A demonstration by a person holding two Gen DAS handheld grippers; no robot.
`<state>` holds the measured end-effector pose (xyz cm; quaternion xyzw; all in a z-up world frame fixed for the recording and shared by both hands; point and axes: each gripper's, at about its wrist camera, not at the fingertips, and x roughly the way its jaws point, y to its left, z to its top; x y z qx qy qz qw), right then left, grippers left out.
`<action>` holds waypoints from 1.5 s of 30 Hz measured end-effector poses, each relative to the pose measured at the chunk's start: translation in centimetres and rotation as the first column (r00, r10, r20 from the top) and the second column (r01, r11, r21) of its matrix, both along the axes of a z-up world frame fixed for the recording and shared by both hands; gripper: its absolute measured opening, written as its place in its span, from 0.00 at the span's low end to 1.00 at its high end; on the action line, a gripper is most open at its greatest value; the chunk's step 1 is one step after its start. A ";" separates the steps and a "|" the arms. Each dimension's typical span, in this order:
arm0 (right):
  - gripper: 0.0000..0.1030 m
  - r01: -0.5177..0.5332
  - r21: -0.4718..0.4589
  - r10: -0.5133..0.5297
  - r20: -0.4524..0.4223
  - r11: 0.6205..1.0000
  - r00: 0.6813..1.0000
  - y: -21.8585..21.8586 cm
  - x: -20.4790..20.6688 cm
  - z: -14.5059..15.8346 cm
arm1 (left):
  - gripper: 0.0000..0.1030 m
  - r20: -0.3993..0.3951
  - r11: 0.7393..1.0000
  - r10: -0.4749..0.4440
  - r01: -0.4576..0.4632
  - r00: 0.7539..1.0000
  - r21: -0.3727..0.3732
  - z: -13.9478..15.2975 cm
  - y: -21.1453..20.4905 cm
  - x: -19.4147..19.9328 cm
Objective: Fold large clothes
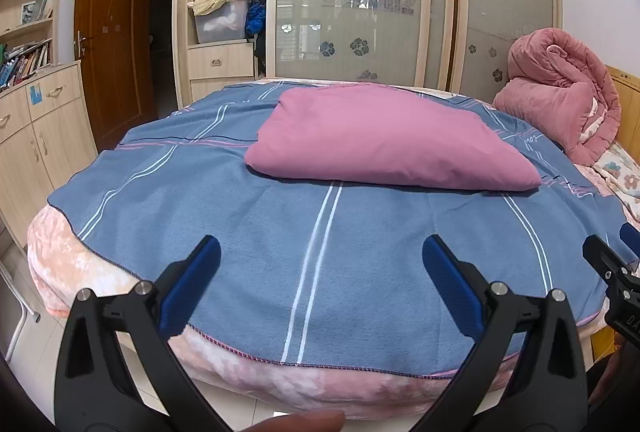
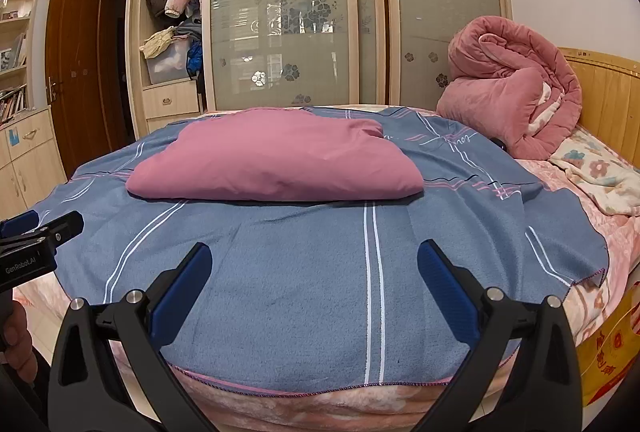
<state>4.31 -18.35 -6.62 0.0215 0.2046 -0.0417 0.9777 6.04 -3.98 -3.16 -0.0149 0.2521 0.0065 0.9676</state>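
Closest in, both grippers hang over the near edge of the bed (image 1: 100, 272), holding nothing. The left gripper (image 1: 320, 252) has its jaws spread wide, blue pads facing each other, and a fingertip (image 1: 304, 422) pokes in at 6 o'clock of that view. The right gripper (image 2: 314, 256) is the same deal, jaws spread wide over bare cloth. Each one also shows up in the other's camera: the right one at 3 o'clock in the left wrist view, the left one at 9 o'clock in the right wrist view (with a bit of hand (image 2: 18, 344) under it).

Under both is a blue blanket (image 1: 240, 232) with white and pink stripes, laid over the bed, its stitched hem running just past the jaws. Pink plush bedding shows below the hem.

Further out, around 12 o'clock from either gripper, sits the garment (image 1: 384, 136), a mauve piece already folded into a thick flat bundle on the blanket, well apart from both grippers.

Past that, at about 2 o'clock, a pink quilt (image 2: 516, 92) is rolled into a heap against the wooden headboard (image 2: 608, 100), with a flowered cloth (image 2: 596, 172) beside it.

Farthest back is a wardrobe (image 2: 288, 12) with frosted sliding doors, its left section open with coats hanging (and a plastic bin stuffed below), then a brown door (image 1: 112, 32) and bookshelves (image 1: 28, 12) at 10 o'clock.
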 end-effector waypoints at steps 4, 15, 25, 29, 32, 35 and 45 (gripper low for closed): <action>0.99 0.000 0.000 0.000 -0.001 1.000 1.000 -0.2 0.0 0.1 | 0.98 -0.001 1.000 -0.002 0.002 1.000 0.003 0.0 0.0 0.0; 0.99 -0.003 -0.003 0.003 -0.002 1.000 1.000 -0.1 0.0 0.1 | 0.98 -0.008 1.000 -0.007 0.007 1.000 0.010 0.1 -0.2 0.0; 0.99 -0.003 -0.005 0.003 -0.002 1.000 1.000 -0.1 0.0 0.0 | 0.98 -0.010 1.000 -0.008 0.009 1.000 0.015 -0.1 -0.2 0.1; 0.99 -0.003 -0.005 0.003 -0.004 1.000 1.000 0.0 0.1 -0.1 | 0.98 -0.009 1.000 -0.012 0.012 1.000 0.021 -0.1 -0.3 0.0; 0.99 -0.004 -0.005 0.004 -0.003 1.000 1.000 0.0 0.1 -0.1 | 0.98 -0.009 1.000 -0.012 0.013 1.000 0.020 -0.2 -0.2 0.0; 0.99 -0.003 -0.006 0.003 -0.005 1.000 1.000 0.0 0.1 -0.1 | 0.98 -0.010 1.000 -0.012 0.013 1.000 0.022 -0.2 -0.3 0.0; 0.99 -0.002 -0.008 0.002 -0.001 1.000 1.000 0.0 0.2 -0.3 | 0.98 -0.007 1.000 -0.014 0.014 1.000 0.022 -0.2 -0.3 0.0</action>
